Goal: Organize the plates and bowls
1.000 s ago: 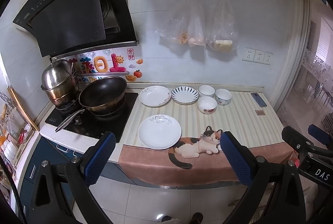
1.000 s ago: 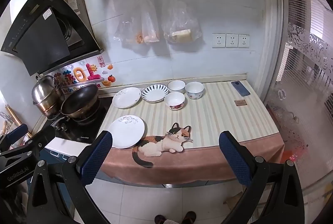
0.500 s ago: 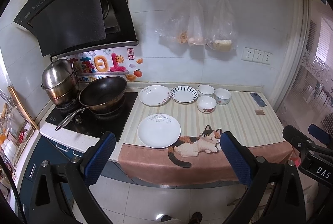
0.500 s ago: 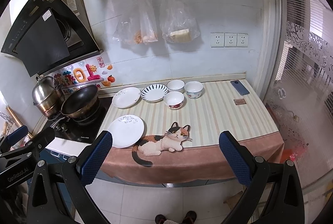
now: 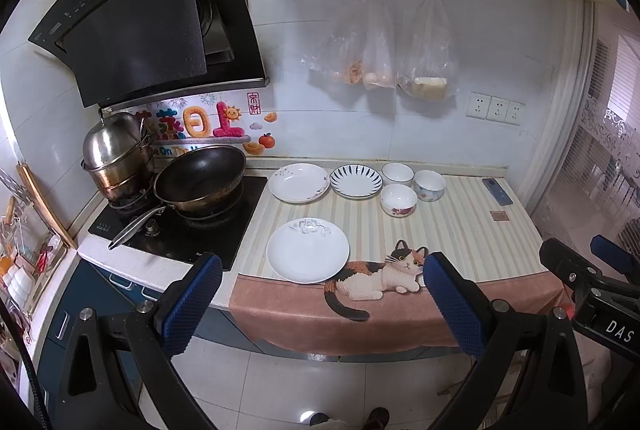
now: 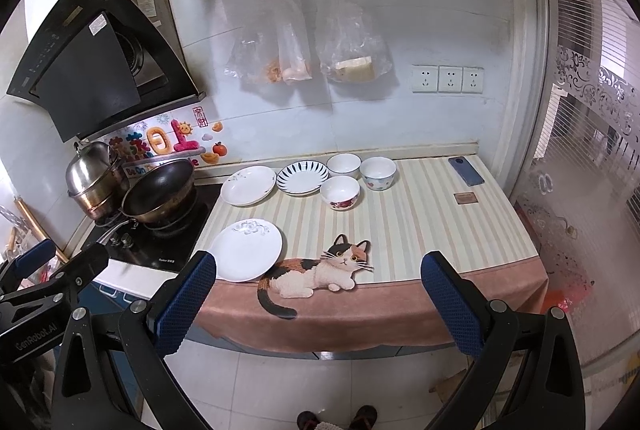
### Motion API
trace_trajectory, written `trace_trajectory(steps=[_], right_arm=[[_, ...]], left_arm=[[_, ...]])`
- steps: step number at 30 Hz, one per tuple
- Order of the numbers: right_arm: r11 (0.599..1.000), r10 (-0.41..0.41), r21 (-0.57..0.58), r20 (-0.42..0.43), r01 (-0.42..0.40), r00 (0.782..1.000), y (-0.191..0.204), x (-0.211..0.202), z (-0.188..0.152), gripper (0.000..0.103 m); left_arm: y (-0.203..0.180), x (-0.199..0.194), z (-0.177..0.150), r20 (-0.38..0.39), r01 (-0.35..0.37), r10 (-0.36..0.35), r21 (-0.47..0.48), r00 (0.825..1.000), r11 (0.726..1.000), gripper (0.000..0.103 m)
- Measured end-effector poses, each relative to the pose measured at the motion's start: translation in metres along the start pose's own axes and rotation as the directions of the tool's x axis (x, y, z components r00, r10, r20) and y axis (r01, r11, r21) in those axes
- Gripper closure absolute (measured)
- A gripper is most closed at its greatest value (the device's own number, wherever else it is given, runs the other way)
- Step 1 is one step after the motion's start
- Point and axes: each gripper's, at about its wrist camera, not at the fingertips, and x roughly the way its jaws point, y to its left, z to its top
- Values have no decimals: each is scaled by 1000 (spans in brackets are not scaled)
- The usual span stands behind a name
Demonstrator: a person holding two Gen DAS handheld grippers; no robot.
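- The left gripper (image 5: 318, 286) hung in front of the tabletop (image 5: 452, 230), its blue-padded fingers (image 5: 192, 304) spread wide and holding nothing
- The right gripper (image 6: 314, 284) was the same: fingers (image 6: 452, 304) wide apart, empty, short of the tabletop edge
- Each gripper's lower body was cut off by the frame; in the left wrist view the right one showed only as a black part at the right edge with the letters "DAS", the rest cropped
- In the right wrist view the left gripper's body read "GenRobot.AI", slightly blurred
- A large white plate (image 5: 307, 250) with a grey flower motif lay near the front of the tabletop, touching the cat picture (image 5: 376, 278) printed on the striped cloth
- At the back stood a white floral plate (image 5: 298, 183), just beside it a blue-striped plate (image 5: 356, 181), then three bowls: a plain white bowl (image 5: 397, 174), a flowered bowl (image 5: 429, 185) and a red-flowered bowl (image 5: 398, 200) in front of them
- A dark phone (image 5: 497, 191) and a small brown square (image 5: 499, 216) lay to the right; the square's markings were too small to read
- The range hood (image 5: 148, 26) carried a brand line and stickers, too small to make out
- Wall stickers behind the wok (image 5: 200, 178) were partly hidden by the steel pot (image 5: 114, 150); only "On Th" showed
- Contents of the hanging plastic bags (image 5: 380, 50) were hazy
- Shoes showed at the bottom edge, cut off
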Motion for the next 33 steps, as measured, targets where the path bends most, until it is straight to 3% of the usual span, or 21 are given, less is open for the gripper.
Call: trace_trajectory(steps=[33], right_arm=[[1000, -2, 12, -2, 2, 1000, -1, 5, 2, 0]], left_arm=[[2, 4, 0, 1, 4, -4, 4, 1000, 1000, 0]])
